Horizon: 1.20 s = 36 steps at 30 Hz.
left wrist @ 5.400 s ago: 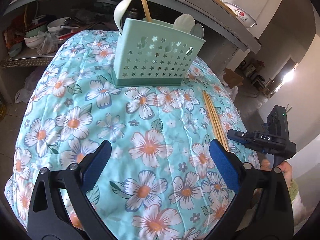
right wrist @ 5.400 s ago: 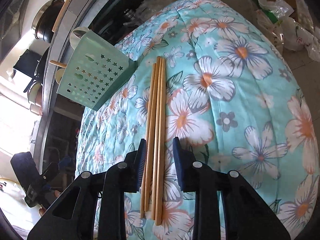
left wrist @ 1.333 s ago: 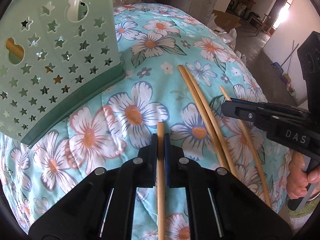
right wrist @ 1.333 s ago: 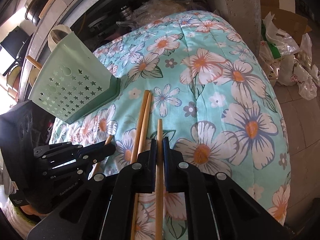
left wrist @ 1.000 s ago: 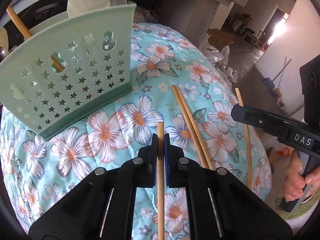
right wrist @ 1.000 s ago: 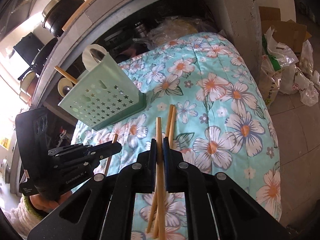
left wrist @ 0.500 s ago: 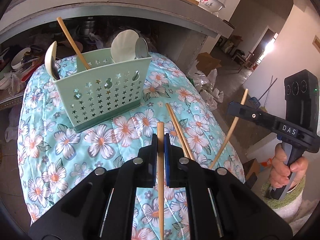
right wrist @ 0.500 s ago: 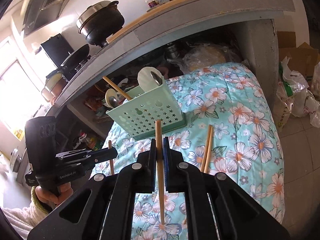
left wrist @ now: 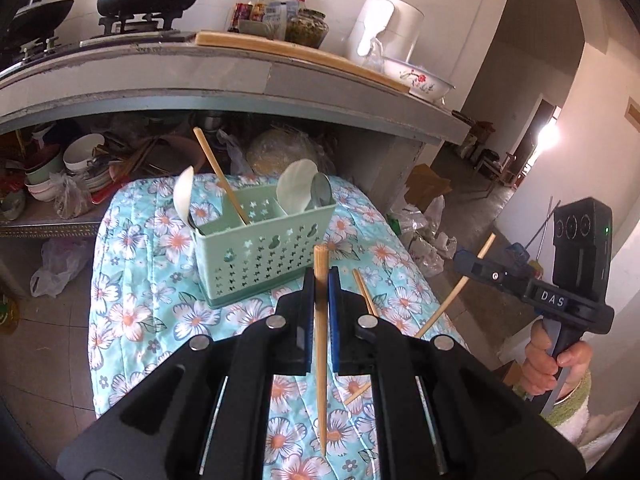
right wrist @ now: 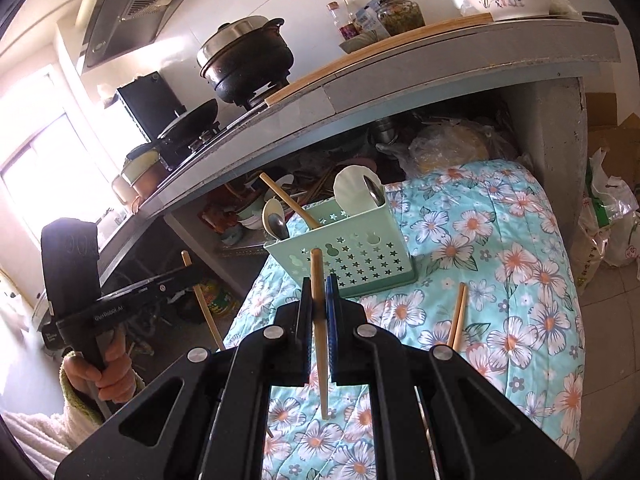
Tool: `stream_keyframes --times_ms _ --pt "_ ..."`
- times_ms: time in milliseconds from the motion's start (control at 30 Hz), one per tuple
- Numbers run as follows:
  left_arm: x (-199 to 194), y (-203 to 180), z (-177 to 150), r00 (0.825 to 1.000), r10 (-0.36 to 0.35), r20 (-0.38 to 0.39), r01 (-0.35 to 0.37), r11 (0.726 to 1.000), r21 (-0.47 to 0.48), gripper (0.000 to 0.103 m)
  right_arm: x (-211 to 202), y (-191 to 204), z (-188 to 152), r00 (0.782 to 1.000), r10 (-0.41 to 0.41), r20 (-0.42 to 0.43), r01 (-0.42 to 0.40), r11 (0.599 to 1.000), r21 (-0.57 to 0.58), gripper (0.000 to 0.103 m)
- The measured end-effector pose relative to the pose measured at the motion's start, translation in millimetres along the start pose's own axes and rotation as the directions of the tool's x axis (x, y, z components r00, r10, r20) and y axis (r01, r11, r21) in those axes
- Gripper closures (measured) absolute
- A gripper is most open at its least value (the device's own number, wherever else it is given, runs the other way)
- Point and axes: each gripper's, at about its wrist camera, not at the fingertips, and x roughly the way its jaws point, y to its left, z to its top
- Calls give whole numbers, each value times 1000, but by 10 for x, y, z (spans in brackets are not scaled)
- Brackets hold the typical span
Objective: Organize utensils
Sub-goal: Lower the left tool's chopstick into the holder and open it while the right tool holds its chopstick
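A mint green utensil basket with star holes stands on the floral cloth; it also shows in the right wrist view. It holds one chopstick and several spoons. My left gripper is shut on a wooden chopstick, held high above the cloth in front of the basket. My right gripper is shut on another chopstick, also raised. It shows in the left wrist view at the right. Two chopsticks lie on the cloth.
The floral cloth covers a small low table. A concrete counter overhangs behind, with a pot, bottles and a bowl on top. Dishes sit on the shelf below. Plastic bags lie on the floor at the right.
Both grippers, each gripping a chopstick, have risen well above the cloth and pulled back; the basket now looks smaller and lower in both views.
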Motion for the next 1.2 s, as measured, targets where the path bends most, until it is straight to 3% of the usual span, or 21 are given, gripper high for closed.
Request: stream_keyframes --times_ms 133,300,400,533,700,967,1200 --pt "-264 85 235 995 34 89 -32 999 -22 97 -12 -10 33 1000 16 7 -16 1000 -2 96" --pt "-471 131 611 974 31 226 -18 998 -60 97 25 -64 38 999 37 3 -37 999 15 96" --pt "-531 127 819 948 39 316 -17 997 -74 97 48 -93 27 999 44 -3 -44 999 27 96" --pt "-523 173 1058 900 60 431 -20 995 -98 97 47 -116 36 999 50 -6 -50 998 32 96" --pt "-311 300 1275 860 124 494 -54 987 -153 97 60 -160 48 999 54 -9 -54 998 37 96" --pt "249 559 1379 851 214 480 -124 969 -212 97 107 -254 39 998 60 -21 -59 997 56 96" --pt "713 736 1288 880 217 423 -115 961 -252 97 124 -308 26 998 62 -30 -59 996 71 96"
